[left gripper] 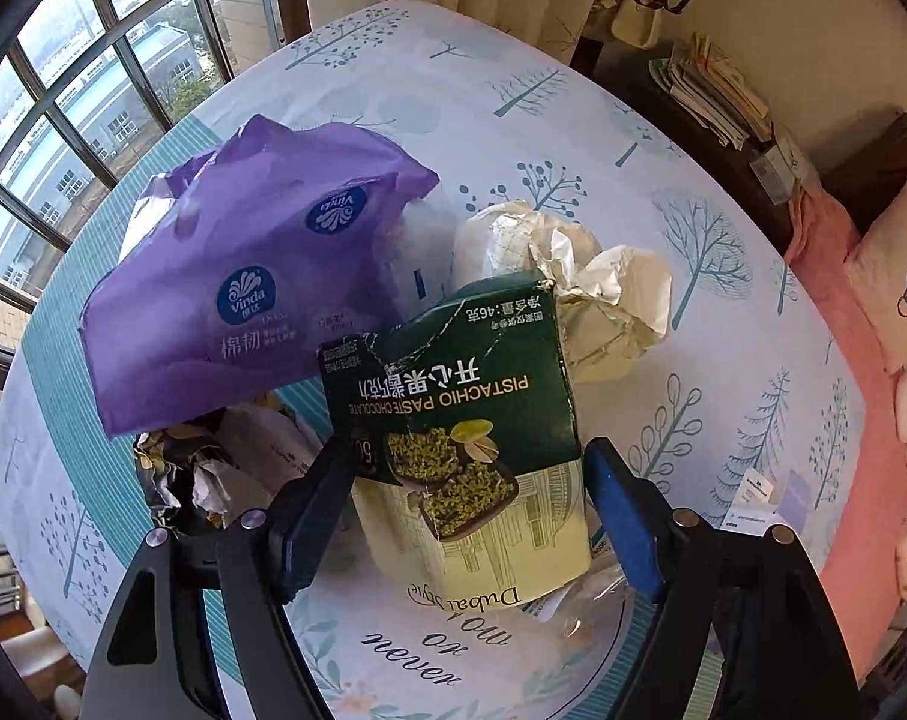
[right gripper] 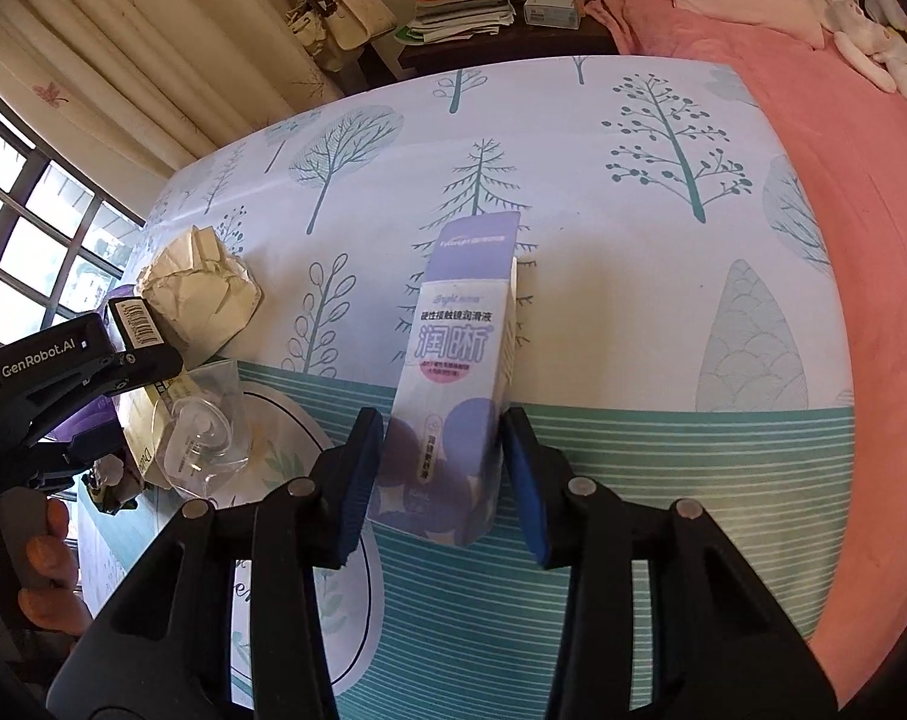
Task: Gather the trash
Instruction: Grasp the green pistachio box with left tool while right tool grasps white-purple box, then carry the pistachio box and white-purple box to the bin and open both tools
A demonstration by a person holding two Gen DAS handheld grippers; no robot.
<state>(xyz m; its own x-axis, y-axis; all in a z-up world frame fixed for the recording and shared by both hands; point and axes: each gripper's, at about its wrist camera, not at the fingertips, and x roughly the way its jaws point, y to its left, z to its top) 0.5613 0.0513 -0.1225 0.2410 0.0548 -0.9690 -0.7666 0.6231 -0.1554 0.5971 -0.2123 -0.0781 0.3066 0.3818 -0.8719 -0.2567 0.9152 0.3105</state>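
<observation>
In the left wrist view my left gripper (left gripper: 471, 516) is shut on a green and cream pistachio chocolate box (left gripper: 459, 420), held above the table. Behind it lie a purple Vinda tissue wrapper (left gripper: 243, 276) and a crumpled cream paper ball (left gripper: 573, 276). In the right wrist view my right gripper (right gripper: 447, 480) is shut on a white and purple eye-drop carton (right gripper: 453, 372), held upright over the tablecloth (right gripper: 633, 228). The left gripper's body (right gripper: 63, 384) shows at the left edge there, with the paper ball (right gripper: 195, 294) and a clear plastic blister (right gripper: 201, 426) beside it.
Crumpled dark wrappers (left gripper: 183, 468) lie left of the left gripper. A dark side table with stacked papers (right gripper: 465, 0) stands behind the table. A pink bed (right gripper: 843, 150) with a pillow runs along the right. A window (left gripper: 63, 108) is at the left.
</observation>
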